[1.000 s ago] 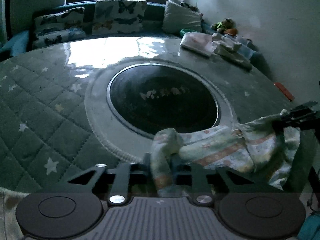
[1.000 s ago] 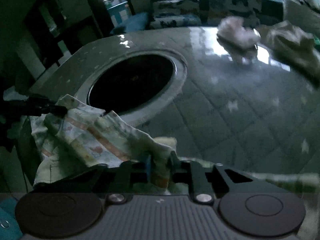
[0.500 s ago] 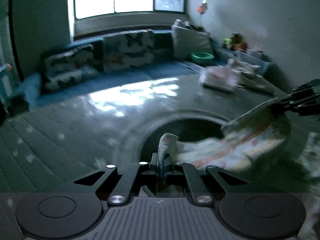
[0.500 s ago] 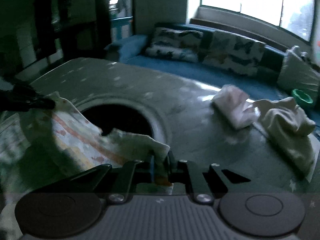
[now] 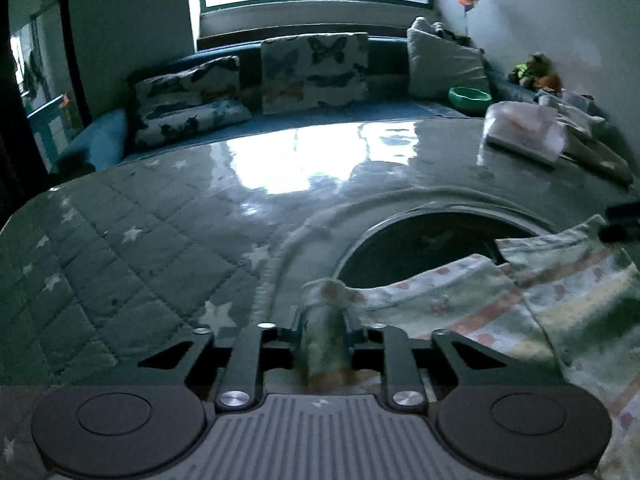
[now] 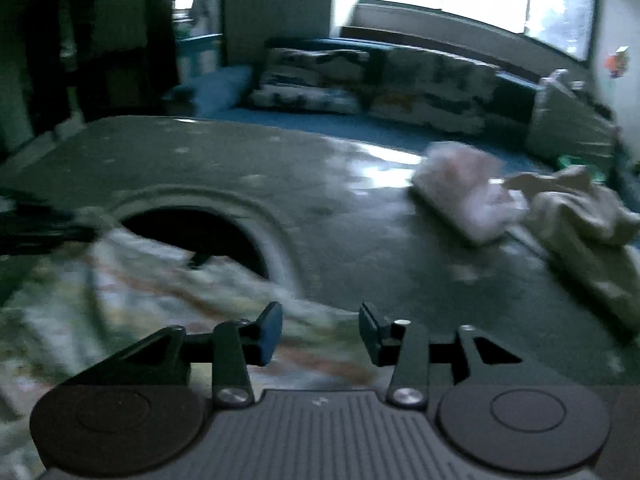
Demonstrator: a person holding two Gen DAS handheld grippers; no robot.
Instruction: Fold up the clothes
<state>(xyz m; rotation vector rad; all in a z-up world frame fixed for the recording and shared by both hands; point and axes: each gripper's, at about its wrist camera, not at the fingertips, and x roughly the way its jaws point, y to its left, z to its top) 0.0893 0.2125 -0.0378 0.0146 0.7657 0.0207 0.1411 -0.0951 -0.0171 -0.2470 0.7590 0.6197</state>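
Compared with the earlier frames, both grippers have carried the patterned garment [image 5: 500,304] forward across the table and lowered it, and both sets of jaws have just been opening. The garment now lies spread over the near edge of the quilted table cover [image 5: 132,248], partly overlapping the dark circular inset [image 5: 424,240]. The right gripper [image 6: 320,330] stands released: its fingers are apart with no fabric pinched between them, the cloth lying below and to the left. The left gripper [image 5: 326,332] has a bunched corner of the garment between its fingers; the jaws have widened, yet the cloth fills the gap, so the grip reads as loosening rather than clear. Further out, a folded pink item [image 6: 464,196] and a cream garment [image 6: 576,208] rest on the far right of the table, with butterfly cushions [image 5: 316,72] on the bench behind. Risk: if the left gripper withdraws before the corner is free, the fabric may snag on a pad and drag, undoing the lay-down. An uneven release could also leave the edge wrinkled over the inset rim, causing a crooked fold.
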